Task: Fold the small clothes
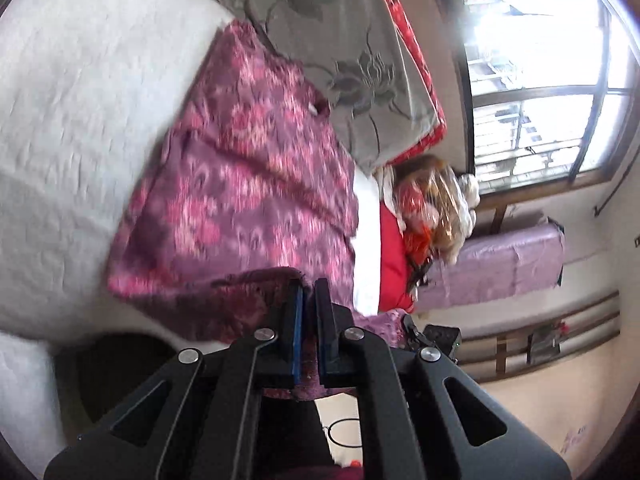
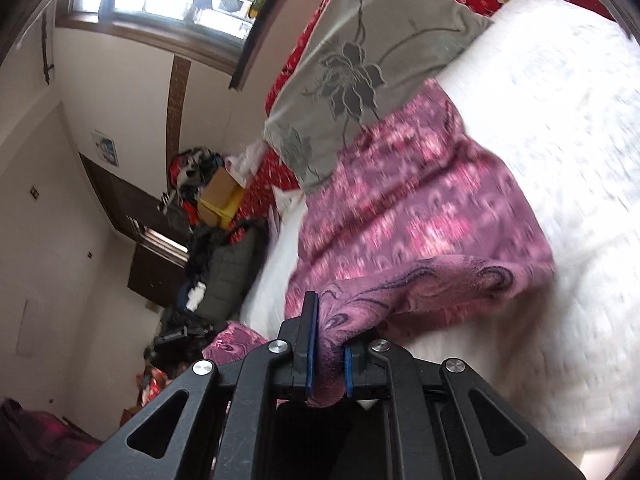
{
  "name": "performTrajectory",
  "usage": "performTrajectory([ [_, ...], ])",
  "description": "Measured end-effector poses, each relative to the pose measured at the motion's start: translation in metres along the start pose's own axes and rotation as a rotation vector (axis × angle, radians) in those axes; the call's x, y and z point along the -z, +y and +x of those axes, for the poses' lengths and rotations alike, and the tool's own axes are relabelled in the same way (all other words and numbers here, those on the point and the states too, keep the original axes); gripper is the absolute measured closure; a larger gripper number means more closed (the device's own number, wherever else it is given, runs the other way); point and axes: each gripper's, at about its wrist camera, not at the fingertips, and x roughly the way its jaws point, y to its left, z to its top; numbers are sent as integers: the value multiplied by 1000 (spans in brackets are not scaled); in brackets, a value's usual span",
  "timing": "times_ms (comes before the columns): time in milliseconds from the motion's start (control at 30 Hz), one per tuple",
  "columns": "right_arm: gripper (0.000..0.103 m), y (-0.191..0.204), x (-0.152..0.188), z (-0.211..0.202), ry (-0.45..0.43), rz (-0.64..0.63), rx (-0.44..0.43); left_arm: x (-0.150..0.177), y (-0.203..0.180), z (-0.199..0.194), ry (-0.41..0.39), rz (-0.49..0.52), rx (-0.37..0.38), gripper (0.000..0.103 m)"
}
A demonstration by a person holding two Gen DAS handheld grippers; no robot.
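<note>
A purple-pink patterned garment (image 1: 248, 184) lies spread on the white bedcover (image 1: 80, 120). My left gripper (image 1: 310, 292) is shut on the garment's near edge, which bunches between the blue pads. In the right wrist view the same garment (image 2: 420, 208) stretches away across the bed. My right gripper (image 2: 330, 332) is shut on a thick fold of its near corner, which hangs lifted off the bedcover (image 2: 560, 160).
A grey pillow with a flower print (image 1: 340, 52) lies past the garment, over red bedding (image 1: 404, 20). Past the bed's edge are a lilac-covered bench (image 1: 500, 264), a window (image 1: 540, 60), a cardboard box (image 2: 220, 192) and a clutter of bags (image 2: 208, 272).
</note>
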Motion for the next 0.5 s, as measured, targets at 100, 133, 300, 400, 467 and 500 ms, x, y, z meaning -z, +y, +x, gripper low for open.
performTrajectory([
  [100,93,0,-25,17,-22,4,-10,-28,0,5,-25,-4,-5,100],
  [133,93,0,-35,25,-29,6,-8,-37,-1,6,-31,-1,-8,100],
  [300,93,-12,-86,63,-69,47,-5,-97,-1,22,-90,1,-22,100],
  [400,93,-31,-117,86,-107,104,2,-133,8,42,-102,-27,-25,100],
  [467,93,-46,-134,100,-129,156,13,-156,18,56,-118,-58,-42,100],
  [500,93,-57,-144,111,-131,187,22,-165,22,60,-127,-69,-42,100],
])
